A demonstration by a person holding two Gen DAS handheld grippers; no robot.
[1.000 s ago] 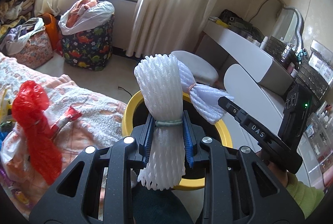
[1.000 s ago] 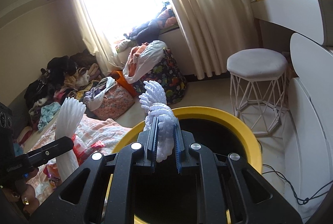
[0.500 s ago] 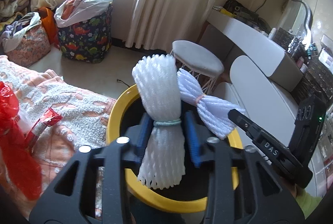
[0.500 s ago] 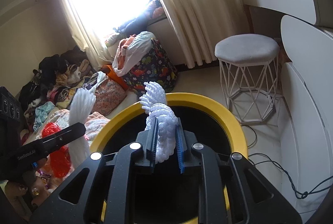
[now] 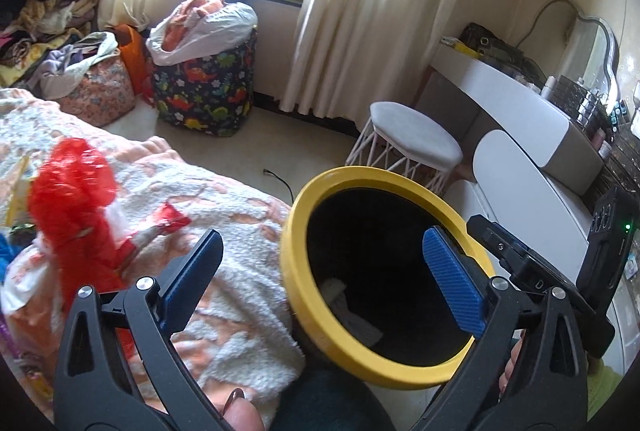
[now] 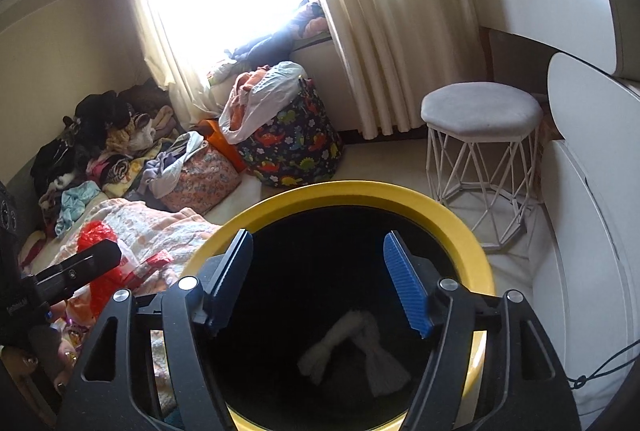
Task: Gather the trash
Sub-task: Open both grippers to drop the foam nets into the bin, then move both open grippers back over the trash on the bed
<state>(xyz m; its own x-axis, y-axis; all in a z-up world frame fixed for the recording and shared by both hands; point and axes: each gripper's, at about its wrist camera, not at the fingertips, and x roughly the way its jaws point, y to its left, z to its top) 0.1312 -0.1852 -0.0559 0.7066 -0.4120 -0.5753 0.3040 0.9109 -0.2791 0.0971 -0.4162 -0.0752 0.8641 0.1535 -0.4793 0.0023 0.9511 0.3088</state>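
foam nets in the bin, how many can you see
2 foam nets, both lying at the bottom of the yellow-rimmed bin: one on the left, one crossing it on the right. The dark interior may hide more.

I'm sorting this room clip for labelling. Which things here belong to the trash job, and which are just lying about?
Job things:
yellow bin
white foam netting inside the bin
red plastic bag on the blanket
left tool and right tool, both opening, nothing between them

Lying about:
stool
dinosaur laundry bag
clothes pile
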